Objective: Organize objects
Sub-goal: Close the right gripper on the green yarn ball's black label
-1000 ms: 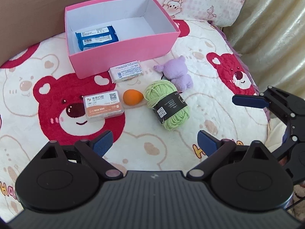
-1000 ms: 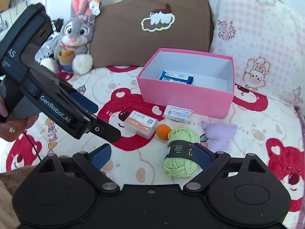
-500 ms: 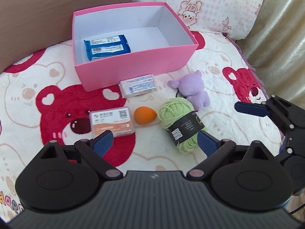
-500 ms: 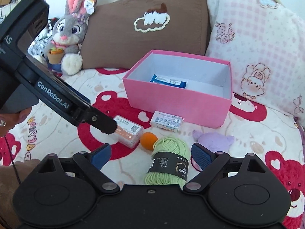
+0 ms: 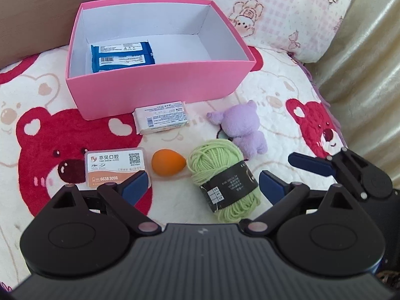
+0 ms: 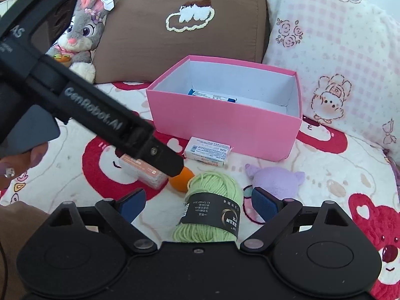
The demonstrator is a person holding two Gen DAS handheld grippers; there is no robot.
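A pink box [image 5: 160, 87] [image 6: 225, 122] stands on the bed with a blue wipes pack [image 5: 121, 56] inside. In front of it lie a white tissue pack [image 5: 161, 120] [image 6: 207, 151], an orange-white card box [image 5: 113, 167] [image 6: 142, 168], an orange egg-shaped sponge [image 5: 168, 162] [image 6: 181, 178], a green yarn ball [image 5: 223, 180] [image 6: 212, 212] and a purple plush [image 5: 243, 127] [image 6: 275, 178]. My left gripper [image 5: 202, 187] is open, low over the sponge and yarn. My right gripper [image 6: 198, 203] is open with the yarn between its fingers, not closed on it.
The bed cover [image 5: 37, 115] is white with red bears. A brown pillow [image 6: 180, 30], a pink checked pillow [image 6: 337, 50] and a grey rabbit toy [image 6: 80, 32] stand behind the box. A beige curtain [image 5: 370, 62] hangs at the right.
Both grippers have moved forward and down toward the objects. The yarn ball now sits between the right gripper's fingers. Nothing was picked up.
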